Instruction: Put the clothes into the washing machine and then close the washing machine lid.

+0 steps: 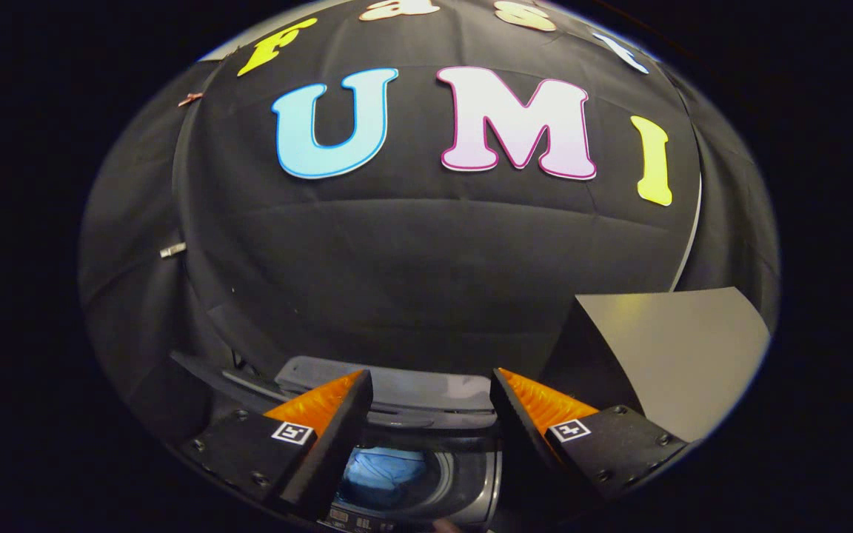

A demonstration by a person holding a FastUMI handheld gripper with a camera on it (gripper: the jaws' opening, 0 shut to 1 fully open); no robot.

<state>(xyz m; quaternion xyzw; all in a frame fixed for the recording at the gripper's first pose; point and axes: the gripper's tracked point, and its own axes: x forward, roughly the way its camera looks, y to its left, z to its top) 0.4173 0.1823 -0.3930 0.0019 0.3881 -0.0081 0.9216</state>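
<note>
Fingers of the gripper sit nearest, spread wide apart with nothing between them, so it holds nothing.

Below and just ahead of them is the washer, top open, its drum mouth showing between the fingers and a little toward the left one. Blue clothes already lie down inside the drum, touching its inner wall as far as can be told.

To the right, the lid stands raised, a pale grey panel tilted up beyond the right finger and reaching well above it. That is the relation the coming move turns on, in my judgement: the lid lies to the right of the open gripper and higher than the drum, with its long edge running away from the washer's right edge, so the gripper would have to go right and up to reach its free edge, then bring it leftward and down over the mouth (only one gripper here, so no choice of arm).

A control strip at the washer's near edge bears small markings, too small to read. Square tags sit on both fingers.
</note>
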